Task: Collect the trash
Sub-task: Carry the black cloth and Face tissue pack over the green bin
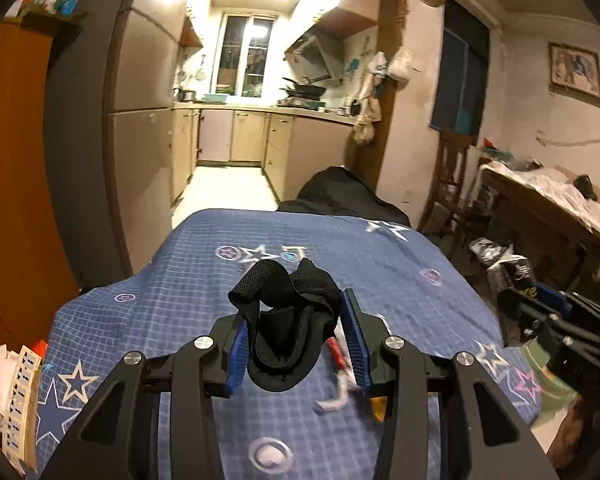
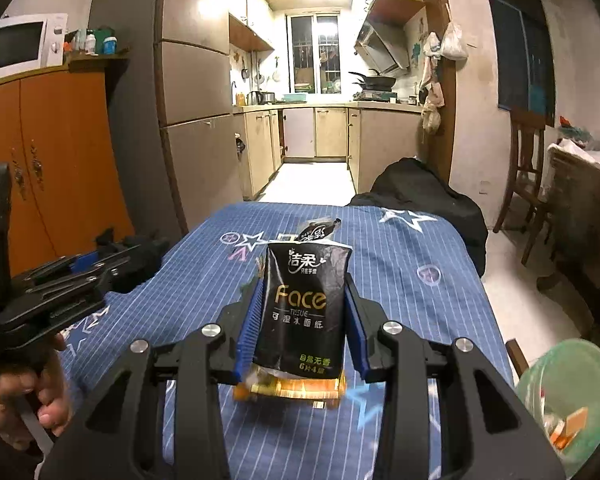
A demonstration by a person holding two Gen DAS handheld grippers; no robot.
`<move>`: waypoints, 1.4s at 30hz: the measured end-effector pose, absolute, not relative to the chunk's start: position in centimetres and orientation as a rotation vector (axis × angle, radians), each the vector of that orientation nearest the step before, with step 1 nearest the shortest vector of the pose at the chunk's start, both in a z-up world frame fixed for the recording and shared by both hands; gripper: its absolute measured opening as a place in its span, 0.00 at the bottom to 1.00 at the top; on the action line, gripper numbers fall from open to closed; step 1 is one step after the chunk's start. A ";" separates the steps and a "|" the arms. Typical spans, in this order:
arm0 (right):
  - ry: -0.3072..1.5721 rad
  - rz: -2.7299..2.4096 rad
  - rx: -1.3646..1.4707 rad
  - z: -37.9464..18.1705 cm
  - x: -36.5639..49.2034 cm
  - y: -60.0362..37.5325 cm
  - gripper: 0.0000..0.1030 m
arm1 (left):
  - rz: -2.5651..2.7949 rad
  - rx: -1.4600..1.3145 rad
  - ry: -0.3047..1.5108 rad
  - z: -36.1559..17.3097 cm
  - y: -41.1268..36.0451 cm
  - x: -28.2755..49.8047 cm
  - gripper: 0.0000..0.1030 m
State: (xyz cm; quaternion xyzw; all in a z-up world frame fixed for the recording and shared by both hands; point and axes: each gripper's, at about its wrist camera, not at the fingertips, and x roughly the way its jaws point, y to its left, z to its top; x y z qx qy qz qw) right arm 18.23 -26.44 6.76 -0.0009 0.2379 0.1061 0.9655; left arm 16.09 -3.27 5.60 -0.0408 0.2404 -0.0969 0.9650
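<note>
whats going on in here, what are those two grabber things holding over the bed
A person is clearing trash off a blue star-print cover with two handheld grippers. The left gripper is shut on a crumpled black mesh fabric piece. The right gripper is shut on a black tissue pack. Both are held above the cover. A green bin sits at the lower right, and a few scraps remain on the cover.

The blue star-print tablecloth (image 2: 400, 248) lies mostly bare toward frame centre; a black bag (image 2: 424, 192) blocks its far right corner (a green bin (image 2: 568, 392) crowds lower right).
</note>
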 end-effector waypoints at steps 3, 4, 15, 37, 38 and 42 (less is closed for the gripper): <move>0.477 0.202 0.018 6.2 17.6 -27.4 0.36 | -0.233 -0.048 0.484 5.5 -5.7 13.6 0.42; 0.476 0.197 0.024 6.1 17.1 -27.7 0.36 | -0.240 -0.043 0.485 5.5 -6.1 13.2 0.42; 0.454 0.129 0.042 7.2 14.4 -31.1 0.36 | -0.300 -0.012 0.459 7.5 -11.1 11.1 0.42; 0.520 -0.113 0.112 8.7 12.0 -45.5 0.36 | -0.566 0.094 0.510 9.1 -28.8 13.7 0.42; 0.530 -0.127 0.116 8.7 11.9 -46.5 0.36 | -0.579 0.100 0.517 8.9 -29.5 13.9 0.42; 0.562 -0.179 0.141 8.5 11.3 -50.1 0.36 | -0.662 0.130 0.542 8.6 -34.5 14.4 0.42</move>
